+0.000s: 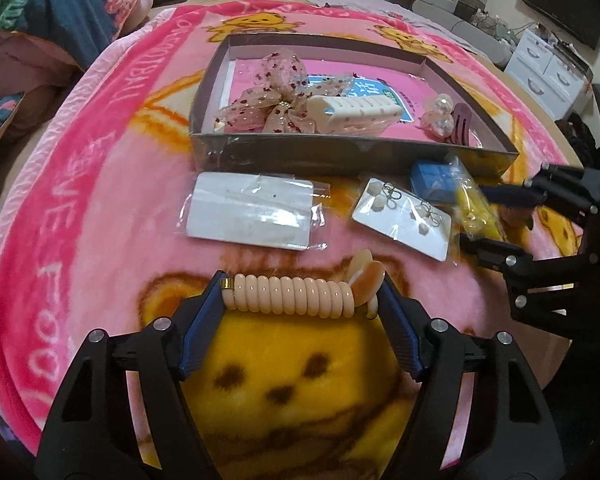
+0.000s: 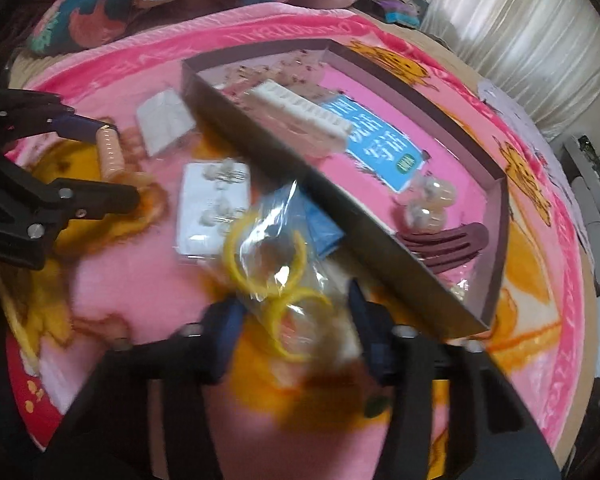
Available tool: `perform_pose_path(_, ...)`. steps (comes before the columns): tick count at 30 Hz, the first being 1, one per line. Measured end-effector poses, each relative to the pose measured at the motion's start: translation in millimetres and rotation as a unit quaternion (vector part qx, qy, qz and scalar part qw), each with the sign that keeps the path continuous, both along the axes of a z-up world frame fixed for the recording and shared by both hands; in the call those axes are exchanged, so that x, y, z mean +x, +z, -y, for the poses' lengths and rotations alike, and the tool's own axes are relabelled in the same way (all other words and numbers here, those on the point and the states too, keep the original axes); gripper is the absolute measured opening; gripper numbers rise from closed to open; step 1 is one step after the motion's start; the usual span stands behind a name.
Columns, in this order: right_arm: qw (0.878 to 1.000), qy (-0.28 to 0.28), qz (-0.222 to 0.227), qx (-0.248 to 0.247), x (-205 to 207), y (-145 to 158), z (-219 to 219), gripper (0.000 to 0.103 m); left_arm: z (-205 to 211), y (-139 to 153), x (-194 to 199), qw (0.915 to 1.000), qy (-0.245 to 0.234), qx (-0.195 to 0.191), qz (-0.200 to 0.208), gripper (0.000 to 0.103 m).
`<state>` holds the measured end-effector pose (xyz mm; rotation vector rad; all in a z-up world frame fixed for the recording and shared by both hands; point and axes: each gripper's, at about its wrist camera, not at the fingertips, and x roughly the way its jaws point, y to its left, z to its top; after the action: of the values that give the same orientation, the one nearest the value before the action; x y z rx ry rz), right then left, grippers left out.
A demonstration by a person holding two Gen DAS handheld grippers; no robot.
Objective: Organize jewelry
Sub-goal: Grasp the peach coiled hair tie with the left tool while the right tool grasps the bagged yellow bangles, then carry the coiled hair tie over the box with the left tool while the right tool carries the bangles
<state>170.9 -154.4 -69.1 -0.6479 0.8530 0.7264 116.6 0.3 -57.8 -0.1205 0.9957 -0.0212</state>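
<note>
Blue-padded left gripper [image 1: 302,294] pinches a peach spiral hair tie [image 1: 290,294] endwise; coils could buckle and spring free. Right gripper [image 2: 296,322], part open, straddles a clear bag of yellow rings [image 2: 276,276], grip uncertain, slippery film. Grey cardboard tray [image 1: 340,154] just beyond.

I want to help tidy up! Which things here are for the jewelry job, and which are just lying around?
For the job:
- box
- coil hair tie in the left gripper
- bag of yellow rings at the right gripper
- earring card
- white card packet
- blue pouch

Just lying about:
- bear blanket
- flowery quilt
- white drawers
</note>
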Motion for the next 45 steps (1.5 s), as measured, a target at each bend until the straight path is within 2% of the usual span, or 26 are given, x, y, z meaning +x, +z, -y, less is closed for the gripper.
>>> perform_pose_path(7, 0.998, -0.001, -0.018, 0.066, -21, 16, 5, 0.038, -8, 8, -16, 0.9999, 0.005, -0.007, 0.008, 0.065)
perform_pose_path(14, 0.991, -0.007, -0.038, 0.125, -41, 31, 10, 0.038, -12, 27, -27, 0.9993, 0.010, -0.011, 0.035, 0.065)
perform_pose_path(20, 0.979, -0.028, -0.055, 0.194, -43, 48, 23, 0.038, -22, 46, -32, 0.9976, 0.027, -0.019, 0.060, 0.065)
perform_pose_path(32, 0.964, -0.076, -0.032, 0.253, -27, 74, 53, 0.038, -39, 75, -29, 0.9935, 0.055, -0.023, 0.097, 0.065)
perform_pose_path(45, 0.947, -0.133, -0.019, 0.293, -3, 89, 87, 0.038, -15, 102, 7, 0.9920, 0.024, -0.018, 0.122, 0.065)
